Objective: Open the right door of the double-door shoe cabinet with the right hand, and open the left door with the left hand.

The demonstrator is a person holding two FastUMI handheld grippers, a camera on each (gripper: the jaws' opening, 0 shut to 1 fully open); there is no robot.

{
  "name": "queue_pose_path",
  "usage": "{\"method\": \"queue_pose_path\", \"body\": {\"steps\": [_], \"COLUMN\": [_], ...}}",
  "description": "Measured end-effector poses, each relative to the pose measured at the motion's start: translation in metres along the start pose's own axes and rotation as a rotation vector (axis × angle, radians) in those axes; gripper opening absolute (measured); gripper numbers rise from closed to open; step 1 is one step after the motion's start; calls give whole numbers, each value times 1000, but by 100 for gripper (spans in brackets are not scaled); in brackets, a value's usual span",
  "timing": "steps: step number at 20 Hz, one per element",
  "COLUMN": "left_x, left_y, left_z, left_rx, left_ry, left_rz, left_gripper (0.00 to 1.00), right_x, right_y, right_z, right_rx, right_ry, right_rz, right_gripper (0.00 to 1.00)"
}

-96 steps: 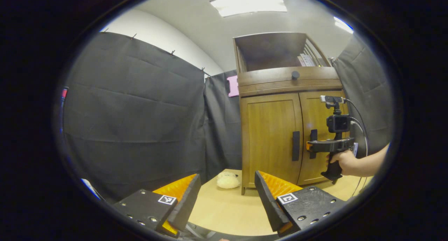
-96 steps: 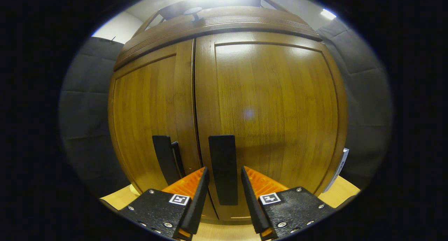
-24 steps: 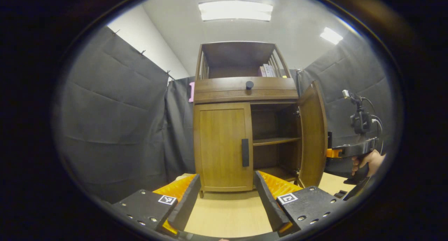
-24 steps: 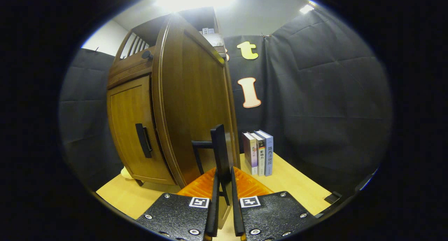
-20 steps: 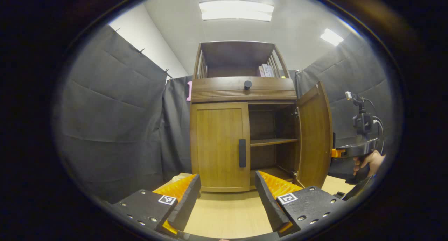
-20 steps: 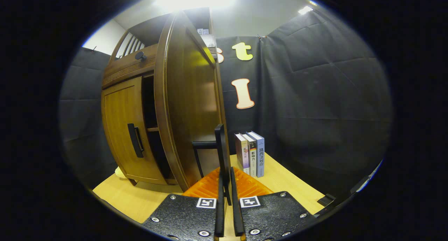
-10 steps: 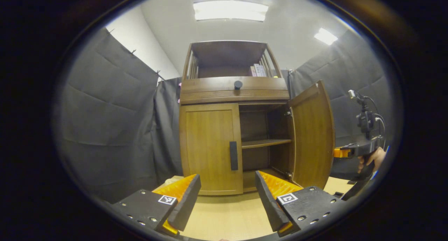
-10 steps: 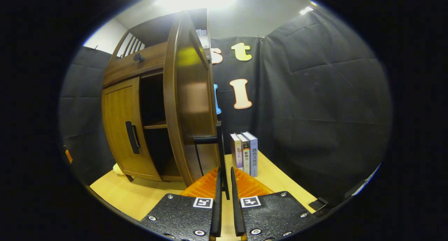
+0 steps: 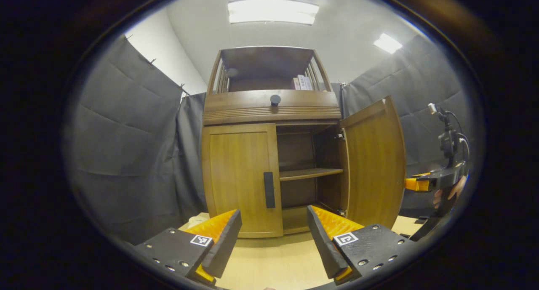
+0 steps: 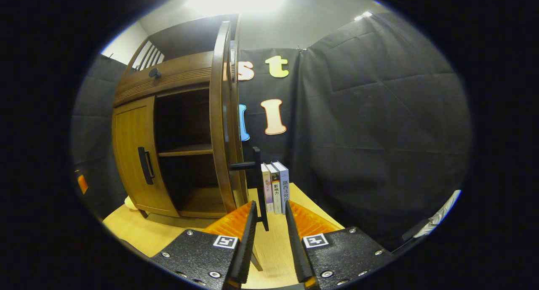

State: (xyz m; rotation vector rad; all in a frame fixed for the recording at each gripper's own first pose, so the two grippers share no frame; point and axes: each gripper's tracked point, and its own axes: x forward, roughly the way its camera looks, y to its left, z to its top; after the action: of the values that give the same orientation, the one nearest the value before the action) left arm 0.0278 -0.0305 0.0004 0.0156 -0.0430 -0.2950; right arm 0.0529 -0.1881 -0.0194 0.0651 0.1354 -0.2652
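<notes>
The wooden shoe cabinet (image 9: 271, 109) stands straight ahead in the left gripper view. Its left door (image 9: 238, 176) is closed, with a black handle (image 9: 269, 190) on it. The right door (image 9: 374, 163) stands swung wide, baring an inner shelf (image 9: 309, 173). My left gripper (image 9: 273, 222) is open, low in front of the left door and apart from it. In the right gripper view the right door (image 10: 221, 126) is edge-on. My right gripper (image 10: 269, 208) is open, its fingers parted around the door's black handle (image 10: 257, 180) without pressing it. A hand holds that gripper (image 9: 425, 182) at the far right.
Three books (image 10: 276, 187) stand on the wooden table (image 9: 273, 260) just right of the cabinet, behind the open door. More books (image 9: 302, 83) sit on the top shelf. A pale soft object (image 9: 196, 220) lies by the cabinet's left foot. Black cloth walls close in on both sides.
The right door has swung further open. My right gripper's fingers, shut on its handle before, have parted. My left gripper has drifted so the cabinet sits more to the left.
</notes>
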Motion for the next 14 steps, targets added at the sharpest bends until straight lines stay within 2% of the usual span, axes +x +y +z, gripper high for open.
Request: {"method": "queue_pose_path", "body": {"steps": [2,3,7,8,9,14], "left_x": [2,3,9,11,12,17], "left_y": [-1,-3,-4,-4,-4,2], "left_z": [-1,0,1,0,0,-1], "left_rx": [-3,-9,-13,-14,-14,-16], "left_ry": [-6,-6,-14,-14,-11,-7], "left_rz": [-12,-18,-24,-23,-19,10], "left_gripper": [94,94,94,94,94,94], "right_x": [-4,-7,-22,-29,-35,-53], "right_y": [-12,-13,-9,-6,-3,19], "right_z": [3,6,20,25,29,32], "right_rx": [11,21,7,-7,-21,-44], "right_ry": [-7,-7,-41,-58,-72,-111], "right_rz": [-33,-22,5,12,19,61], "right_gripper": [47,48,74,86,90,94]}}
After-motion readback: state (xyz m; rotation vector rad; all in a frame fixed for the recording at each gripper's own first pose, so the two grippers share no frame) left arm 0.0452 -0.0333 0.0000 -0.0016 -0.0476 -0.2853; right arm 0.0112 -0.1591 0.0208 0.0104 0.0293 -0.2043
